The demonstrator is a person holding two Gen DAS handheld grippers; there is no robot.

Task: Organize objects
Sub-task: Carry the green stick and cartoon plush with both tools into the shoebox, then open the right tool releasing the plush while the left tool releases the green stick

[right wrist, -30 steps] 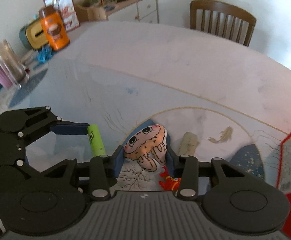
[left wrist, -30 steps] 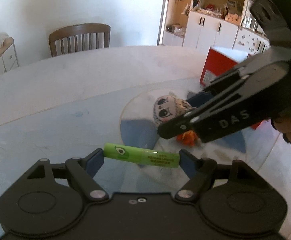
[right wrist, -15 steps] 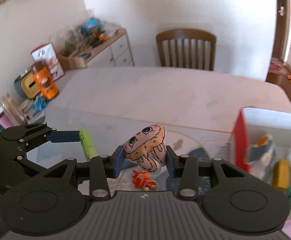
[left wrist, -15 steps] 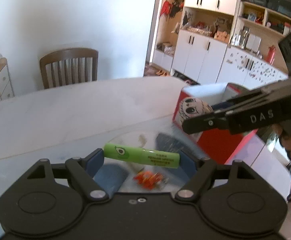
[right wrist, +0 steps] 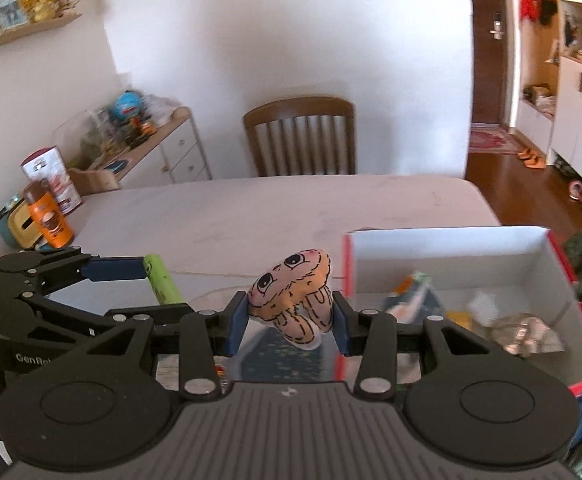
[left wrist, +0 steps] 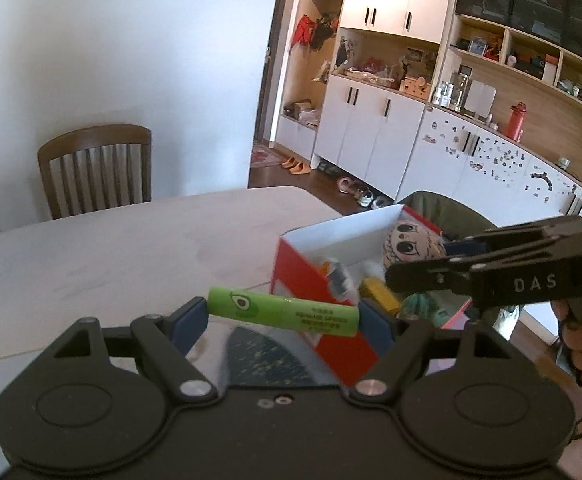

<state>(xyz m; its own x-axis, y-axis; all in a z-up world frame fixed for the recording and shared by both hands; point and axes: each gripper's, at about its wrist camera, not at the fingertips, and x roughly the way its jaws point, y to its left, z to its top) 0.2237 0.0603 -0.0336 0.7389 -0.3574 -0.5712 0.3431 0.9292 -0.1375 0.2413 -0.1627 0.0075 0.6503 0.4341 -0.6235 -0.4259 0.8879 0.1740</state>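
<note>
A pale dining table (right wrist: 275,216) holds an open red cardboard box with white inside walls (right wrist: 443,242), its jumbled contents blurred. The left gripper (left wrist: 282,316) clamps a lime-green plastic tube (left wrist: 283,311) endwise just before the box's near corner. The right gripper (right wrist: 289,320) pinches a peach cartoon-faced soft toy (right wrist: 295,300) beside the box's left wall.

Black claw (left wrist: 282,316), blue pads (left wrist: 189,320), silver screws.

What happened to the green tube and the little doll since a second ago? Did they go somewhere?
Both were lifted off the table and carried toward the red cardboard box with white inside. The right hand-held gripper now holds the pink cartoon-face doll by the box's edge; the left hand-held gripper holds the green plastic tube just before it. Nothing was let go: each grip stayed the same.
</note>
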